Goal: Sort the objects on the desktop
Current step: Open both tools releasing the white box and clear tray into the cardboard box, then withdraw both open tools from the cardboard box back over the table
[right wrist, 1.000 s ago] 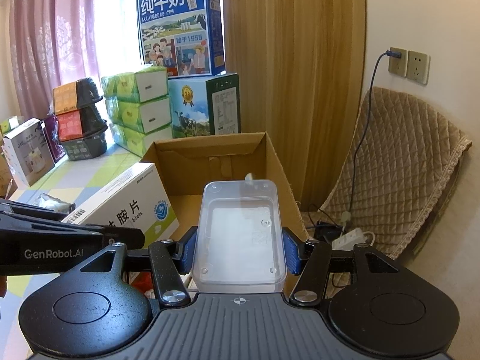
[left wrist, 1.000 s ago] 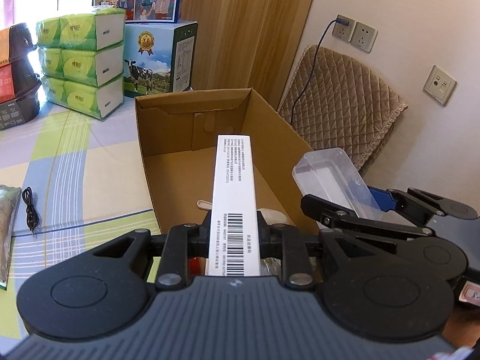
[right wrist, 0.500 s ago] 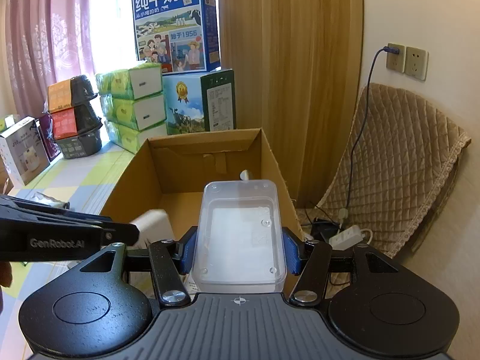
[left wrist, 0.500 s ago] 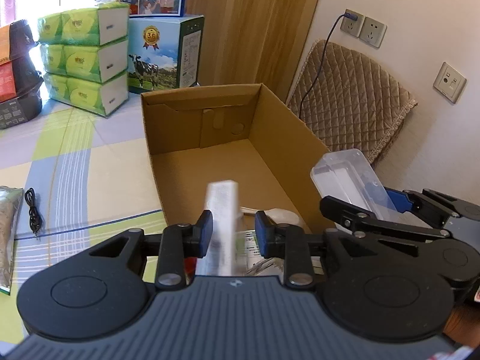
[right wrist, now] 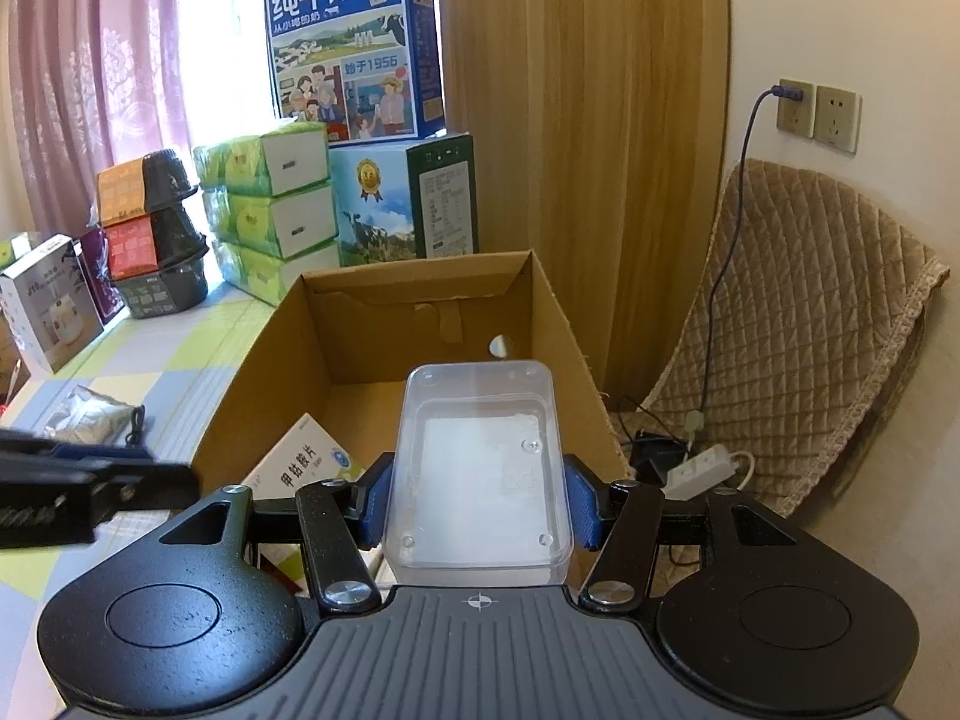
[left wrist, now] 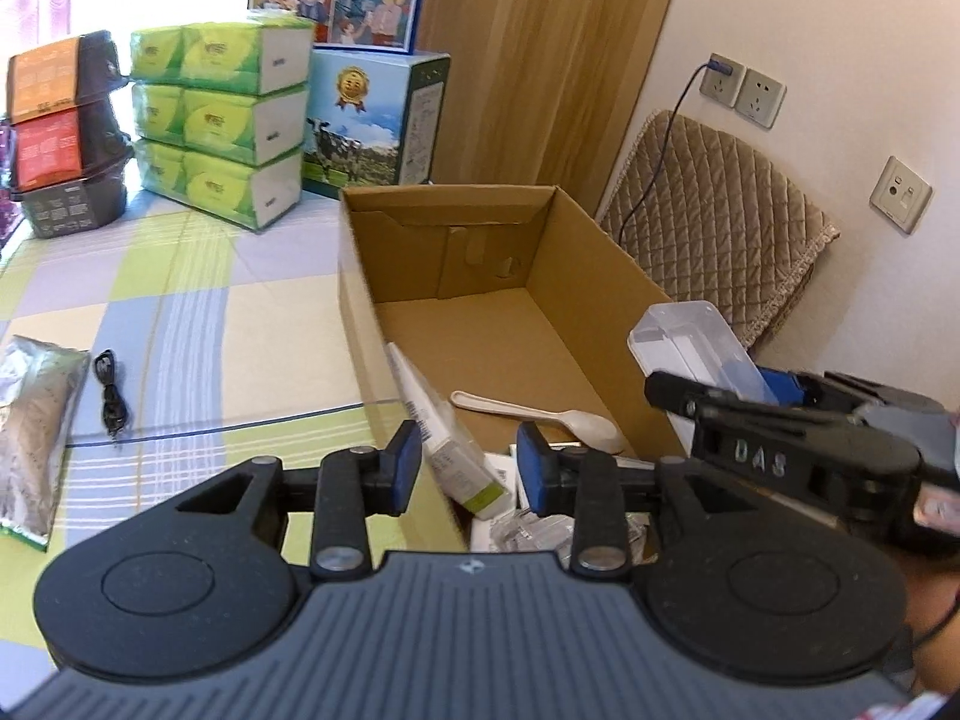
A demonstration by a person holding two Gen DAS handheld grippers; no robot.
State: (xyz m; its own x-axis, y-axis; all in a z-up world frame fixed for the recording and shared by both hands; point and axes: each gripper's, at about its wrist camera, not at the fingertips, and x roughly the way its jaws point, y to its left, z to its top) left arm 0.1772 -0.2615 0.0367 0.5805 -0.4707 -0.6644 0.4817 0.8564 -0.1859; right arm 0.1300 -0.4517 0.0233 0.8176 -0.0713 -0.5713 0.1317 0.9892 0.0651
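matt brown cardboard box (left wrist: 594, 324); clear glossy plastic container (right wrist: 480, 468); smooth white plastic spoon (left wrist: 540, 414); quilted tan cloth cover (right wrist: 804, 348); checked cloth on the desk (left wrist: 198, 324).

Table (left wrist: 198, 324) with a checked cloth in green, lilac and cream. Directly on it: open cardboard box (left wrist: 354, 276) at right; foil packet (left wrist: 30, 420) and coiled black cable (left wrist: 111, 396) near left; stacked tissue packs (left wrist: 222, 120), milk cartons (left wrist: 372, 120) and black bowls (left wrist: 66, 138) far.
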